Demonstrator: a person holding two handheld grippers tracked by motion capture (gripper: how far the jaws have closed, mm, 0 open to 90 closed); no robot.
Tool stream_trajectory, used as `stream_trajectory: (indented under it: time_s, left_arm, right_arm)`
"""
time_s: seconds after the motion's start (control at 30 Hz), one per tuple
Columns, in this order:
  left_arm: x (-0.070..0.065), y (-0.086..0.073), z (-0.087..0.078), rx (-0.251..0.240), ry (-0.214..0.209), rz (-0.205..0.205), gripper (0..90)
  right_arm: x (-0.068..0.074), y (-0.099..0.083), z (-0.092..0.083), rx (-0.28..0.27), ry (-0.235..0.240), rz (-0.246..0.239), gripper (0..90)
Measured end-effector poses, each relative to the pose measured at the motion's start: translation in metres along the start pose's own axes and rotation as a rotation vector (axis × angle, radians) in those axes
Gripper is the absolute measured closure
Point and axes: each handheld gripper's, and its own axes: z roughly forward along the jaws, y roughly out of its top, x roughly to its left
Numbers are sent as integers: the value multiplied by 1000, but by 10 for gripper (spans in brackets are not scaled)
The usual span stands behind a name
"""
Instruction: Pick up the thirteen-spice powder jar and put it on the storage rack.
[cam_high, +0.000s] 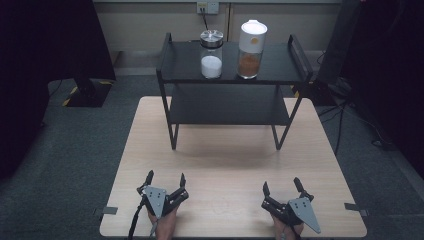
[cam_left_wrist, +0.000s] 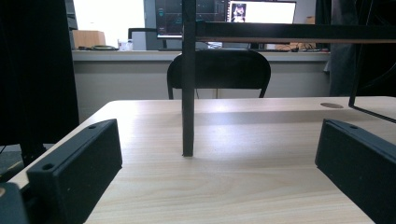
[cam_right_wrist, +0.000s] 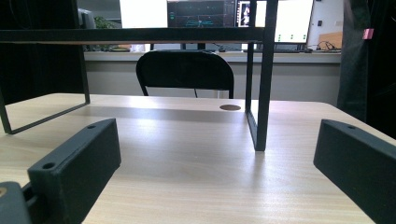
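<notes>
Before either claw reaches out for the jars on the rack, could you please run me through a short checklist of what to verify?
1. Left claw open, holding nothing: ok.
2. Right claw open, holding nothing: ok.
3. Jar of white powder upright on the top shelf of the black rack: ok.
4. Jar with the white lid, holding orange-brown contents, upright beside it, a gap between them: ok.
5. Table bare between claws and rack: ok.
6. Lids firmly closed: cannot tell.

A black chair (cam_left_wrist: 219, 70) and lit monitors (cam_right_wrist: 205, 13) stand beyond the table (cam_high: 150, 150).
</notes>
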Motion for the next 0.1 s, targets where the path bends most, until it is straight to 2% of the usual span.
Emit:
stream_trajectory:
  time_s: [0.1]
  left_arm:
    - [0,0,0,0,3,1,0]
  right_arm:
    - [0,0,0,0,0,0,0]
